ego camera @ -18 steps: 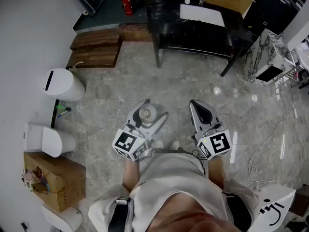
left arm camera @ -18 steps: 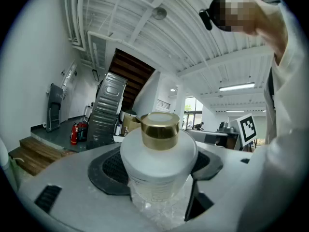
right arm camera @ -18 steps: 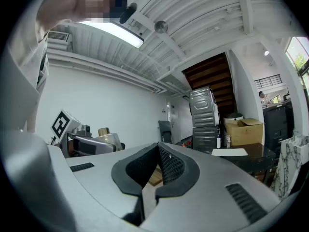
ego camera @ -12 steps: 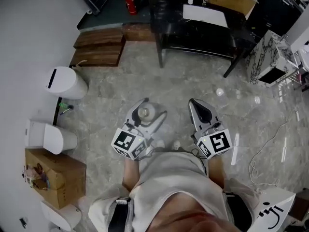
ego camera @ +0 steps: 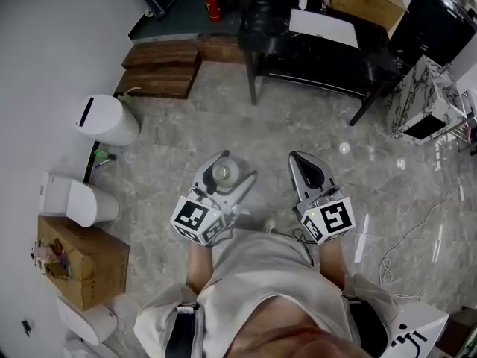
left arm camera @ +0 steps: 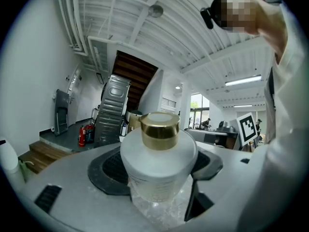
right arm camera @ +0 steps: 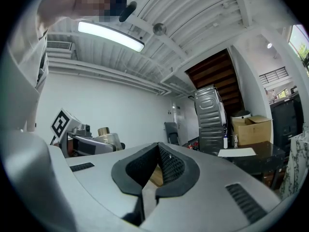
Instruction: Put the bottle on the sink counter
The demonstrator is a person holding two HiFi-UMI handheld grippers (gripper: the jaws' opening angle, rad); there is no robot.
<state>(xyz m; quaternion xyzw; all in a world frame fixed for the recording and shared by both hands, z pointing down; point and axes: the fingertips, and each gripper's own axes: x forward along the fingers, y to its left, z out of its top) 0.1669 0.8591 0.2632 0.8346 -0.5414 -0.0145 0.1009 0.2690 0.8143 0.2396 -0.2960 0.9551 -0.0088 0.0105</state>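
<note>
**Head view.** The person stands on a grey marble-patterned floor point(ego camera: 298, 125) with both tools held level ahead of the body. The left gripper point(ego camera: 232, 171) sits at about 7 o'clock from the picture's centre, the right gripper point(ego camera: 302, 161) at about 4 o'clock. The clear round bottle with a gold cap point(ego camera: 223, 174) stands upright between the left fingers. Upright carriage is likely meant to keep the base ready for setting down. At 12 o'clock is a black tabletop point(ego camera: 320, 47) with a white sheet on it, and at 10 o'clock a white lidded bin point(ego camera: 104, 119). I cannot pick out a sink counter here, so by my reading the bottle is in transit.

**Left gripper view.** The fingers point(left arm camera: 108, 170) are spread wide. Their dark pads press the bottle's broad body from 9 and 3 o'clock, below the shoulder. A grip that low probably steadies it better than one on the narrow cap.

**Right gripper view.** The fingers point(right arm camera: 169, 166) meet tip to tip with nothing between them. This hand looks idle, held clear of the load, which shows at 9 o'clock.
</note>
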